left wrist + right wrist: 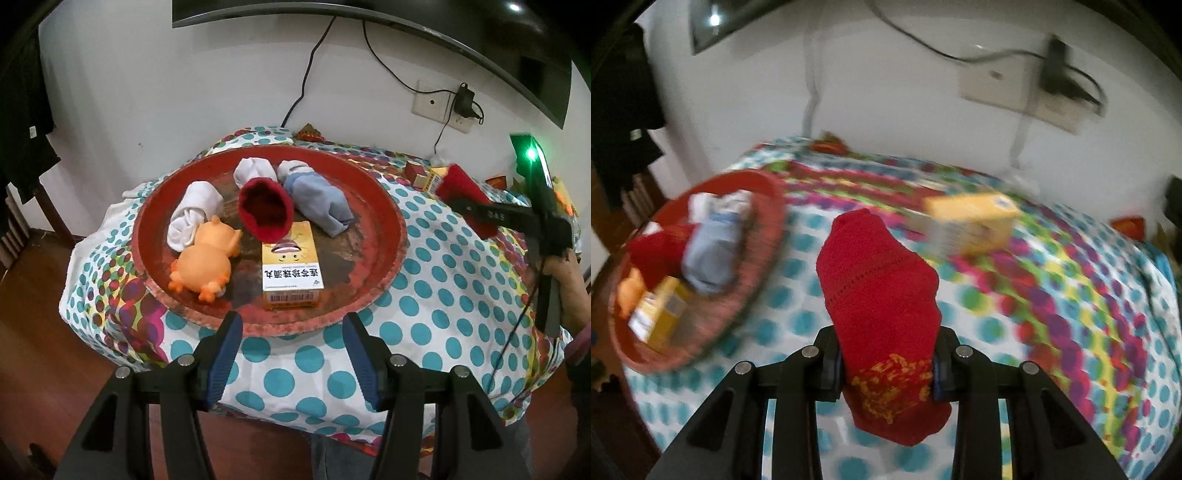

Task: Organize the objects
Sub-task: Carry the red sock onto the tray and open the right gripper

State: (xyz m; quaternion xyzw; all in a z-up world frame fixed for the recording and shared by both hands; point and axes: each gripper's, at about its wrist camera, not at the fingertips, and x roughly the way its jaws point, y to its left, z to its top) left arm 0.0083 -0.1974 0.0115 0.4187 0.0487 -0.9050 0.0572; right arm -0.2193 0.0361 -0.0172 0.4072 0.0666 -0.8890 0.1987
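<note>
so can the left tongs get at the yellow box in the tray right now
Probably yes: the left tongs are open and empty, aimed at the yellow box near the red tray's front rim, with nothing between. The orange toy sits clear to its side.

Two hand-held grippers of black plastic, each with two triangular cut-out arms and round silver screw heads at the joints. On the left gripper [291, 354], blue ribbed pads [225, 354] along the inner faces of the fingers. On the right gripper [884, 363], only a thin edge of blue pad visible. A bare-skinned hand [565, 280] on its black handle, a thin black cable beside, a green light above.
</note>
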